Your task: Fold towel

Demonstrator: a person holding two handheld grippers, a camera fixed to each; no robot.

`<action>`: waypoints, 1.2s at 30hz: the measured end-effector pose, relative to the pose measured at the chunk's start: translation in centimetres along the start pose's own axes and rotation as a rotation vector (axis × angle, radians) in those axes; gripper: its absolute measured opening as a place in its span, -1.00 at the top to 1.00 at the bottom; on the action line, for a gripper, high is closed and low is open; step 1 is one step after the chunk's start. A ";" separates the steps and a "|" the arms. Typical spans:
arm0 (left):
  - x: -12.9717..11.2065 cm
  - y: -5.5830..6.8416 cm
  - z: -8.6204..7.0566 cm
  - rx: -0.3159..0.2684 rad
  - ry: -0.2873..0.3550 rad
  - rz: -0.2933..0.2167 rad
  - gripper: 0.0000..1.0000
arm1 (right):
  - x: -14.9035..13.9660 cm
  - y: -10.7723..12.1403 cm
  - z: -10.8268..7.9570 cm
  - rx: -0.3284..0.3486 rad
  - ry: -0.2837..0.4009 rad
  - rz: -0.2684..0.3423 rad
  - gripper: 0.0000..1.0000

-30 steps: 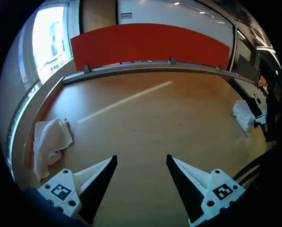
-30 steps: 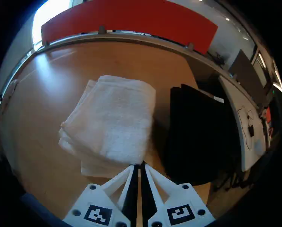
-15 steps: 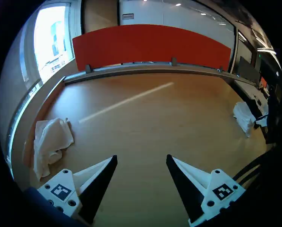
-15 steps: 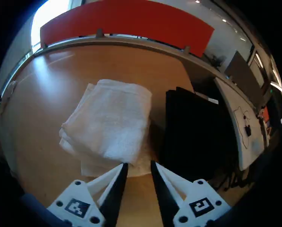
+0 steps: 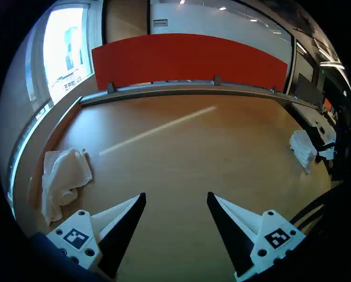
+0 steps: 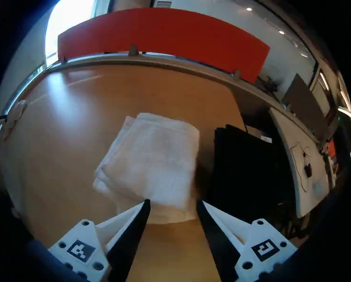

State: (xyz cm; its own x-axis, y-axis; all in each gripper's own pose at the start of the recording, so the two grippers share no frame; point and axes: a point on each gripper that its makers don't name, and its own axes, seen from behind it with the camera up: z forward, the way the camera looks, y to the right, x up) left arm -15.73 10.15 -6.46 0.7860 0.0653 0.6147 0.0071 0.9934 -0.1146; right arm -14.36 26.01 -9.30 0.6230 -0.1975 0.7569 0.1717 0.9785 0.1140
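Each finger mount carries a black-and-white square marker tag (image 5: 76, 237), a coded pattern with no letters, and a small grey wall plate (image 5: 160, 22) above the long red divider panel (image 5: 189, 58) is too small to read. The light-brown wooden table (image 5: 185, 141) is broad and glossy, with a pale streak of light running slantwise across it. The red panel stands along its far edge on a grey rail. A bright window (image 5: 65, 56) lies to the left, and ceiling lights dot the office beyond. The left gripper (image 5: 175, 194) hangs over bare wood, its fingers spread wide and holding nothing. A crumpled white towel (image 5: 62, 178) lies near the table's left edge, and the folded white terry towel (image 5: 302, 148) sits far off at the right edge. In the right gripper view that folded towel (image 6: 152, 164) lies squared in several layers just ahead of the right gripper (image 6: 173, 202). Its fingers are spread apart, with the tips at the towel's near edge; whether they touch it cannot be told. A black flat object (image 6: 243, 174) lies just beside the towel at the table's edge. Beyond it is a white desk with cables (image 6: 302, 155) and a dark monitor (image 6: 300, 96).
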 end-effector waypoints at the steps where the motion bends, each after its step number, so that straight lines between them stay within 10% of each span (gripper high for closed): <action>1: 0.0 -0.1 0.0 0.000 0.001 -0.001 -0.93 | 0.3 -0.3 0.0 0.005 0.007 0.000 -0.74; 16: 0.8 -1.4 -0.5 0.012 0.038 -0.029 -0.93 | 6.5 -7.0 -0.9 0.075 0.143 -0.029 -1.00; 36: 5.9 -1.9 -0.1 0.022 0.197 -0.022 -0.93 | 18.1 -12.5 -6.3 0.058 0.559 0.091 -1.00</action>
State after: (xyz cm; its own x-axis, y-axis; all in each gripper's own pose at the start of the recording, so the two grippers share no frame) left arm -11.03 8.63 -2.69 0.8915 0.0264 0.4523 0.0133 0.9963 -0.0845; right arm -0.41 9.80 -1.12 0.9451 -0.0980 0.3118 0.0662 0.9916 0.1109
